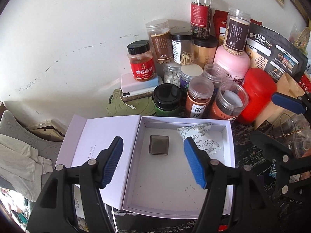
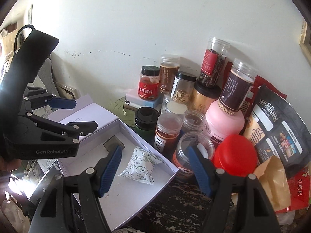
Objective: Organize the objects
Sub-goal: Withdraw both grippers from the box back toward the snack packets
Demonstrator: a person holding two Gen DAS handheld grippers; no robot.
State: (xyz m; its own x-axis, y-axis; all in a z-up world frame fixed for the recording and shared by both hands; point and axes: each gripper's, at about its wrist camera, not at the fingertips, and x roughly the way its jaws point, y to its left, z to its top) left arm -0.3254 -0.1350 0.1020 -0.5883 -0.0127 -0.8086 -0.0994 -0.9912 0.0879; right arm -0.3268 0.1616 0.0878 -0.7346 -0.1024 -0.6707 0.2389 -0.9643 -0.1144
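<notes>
Both sets of jaws stand apart and empty: left gripper (image 1: pixel 153 160) over the open white box (image 1: pixel 229 147), which holds a grey case (image 1: pixel 158 144) and printed sachet (image 1: pixel 202 136). Beyond, crowded jars (image 1: pixel 199 97); approach squarely to avoid toppling neighbours. Right gripper (image 2: pixel 155 169) hovers nearer them.

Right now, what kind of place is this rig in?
Probably a home pantry corner or kitchen counter. A dark marbled countertop against a scuffed white wall holds a crowd of clear plastic spice and tea jars, a black oats bag and an open white cardboard box.
</notes>
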